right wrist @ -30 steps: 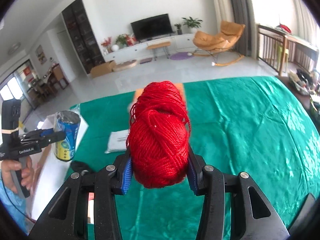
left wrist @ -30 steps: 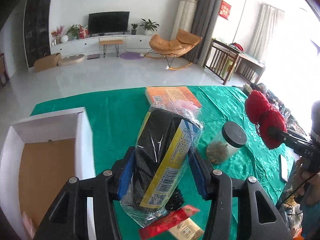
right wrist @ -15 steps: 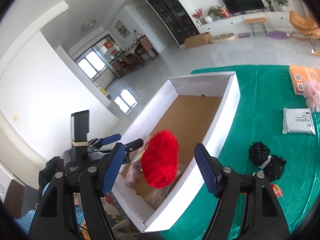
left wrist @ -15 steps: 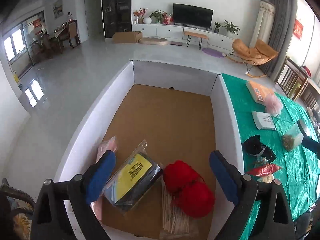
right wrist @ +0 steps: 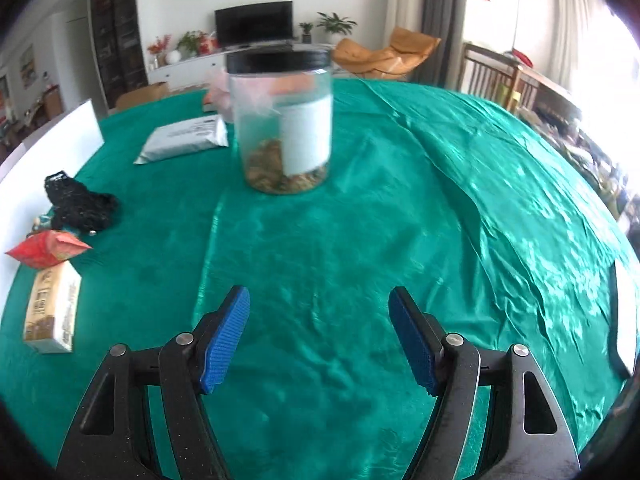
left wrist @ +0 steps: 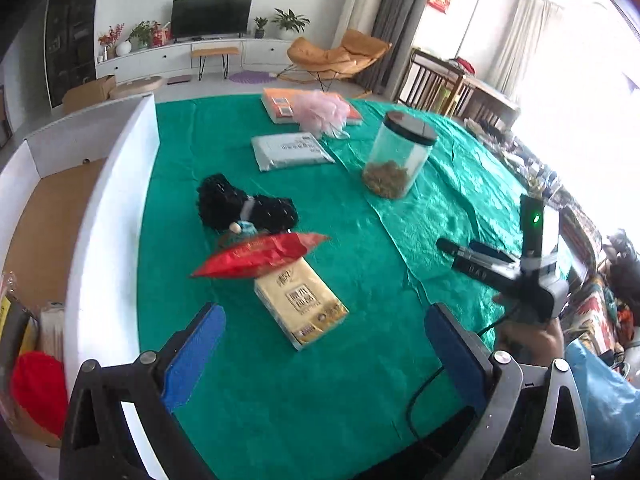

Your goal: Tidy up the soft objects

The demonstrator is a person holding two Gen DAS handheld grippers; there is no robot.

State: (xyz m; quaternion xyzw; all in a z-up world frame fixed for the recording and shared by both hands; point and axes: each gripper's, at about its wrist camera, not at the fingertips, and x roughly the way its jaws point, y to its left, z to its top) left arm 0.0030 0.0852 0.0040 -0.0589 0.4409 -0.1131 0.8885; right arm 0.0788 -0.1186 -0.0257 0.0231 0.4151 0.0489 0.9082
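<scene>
My left gripper (left wrist: pixel 322 354) and right gripper (right wrist: pixel 319 336) hang spread and empty over the green tablecloth (right wrist: pixel 360 240); television (left wrist: pixel 211 16) and orange chair (left wrist: pixel 340 54) far behind.

box (left wrist: pixel 120 208) left of table | yarn (left wrist: pixel 38 388) in box | jar (left wrist: pixel 400 156) behind packet (left wrist: pixel 300 304)
</scene>
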